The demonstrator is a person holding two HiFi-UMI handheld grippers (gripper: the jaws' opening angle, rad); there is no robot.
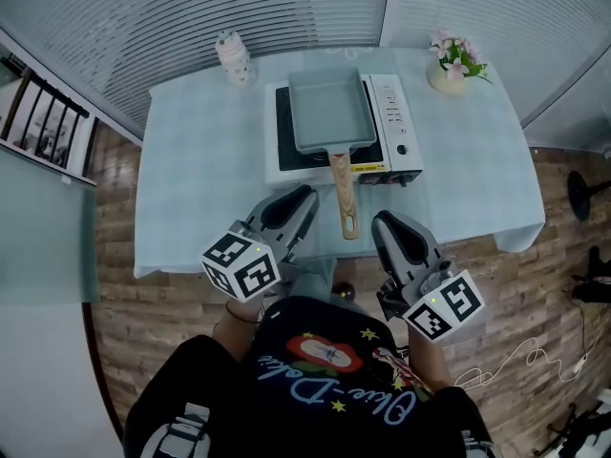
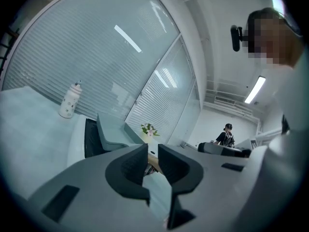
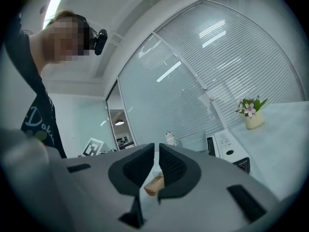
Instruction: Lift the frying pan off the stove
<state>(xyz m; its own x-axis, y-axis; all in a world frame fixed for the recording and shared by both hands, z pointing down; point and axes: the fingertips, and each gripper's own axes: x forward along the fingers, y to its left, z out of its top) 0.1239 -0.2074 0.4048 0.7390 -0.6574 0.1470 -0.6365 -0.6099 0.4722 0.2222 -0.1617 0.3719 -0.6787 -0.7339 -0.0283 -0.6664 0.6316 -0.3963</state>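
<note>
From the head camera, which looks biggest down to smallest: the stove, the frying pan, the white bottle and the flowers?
1. stove
2. frying pan
3. flowers and white bottle: these look about alike, so I won't rank them.

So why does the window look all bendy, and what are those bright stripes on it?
Left gripper view: the wide lens bends the blinds into a curve, and the bright stripes are lights reflected in the glass. Right gripper view: the same bending and glare. Head view: even light, the frying pan sharp, edges bowed.
</note>
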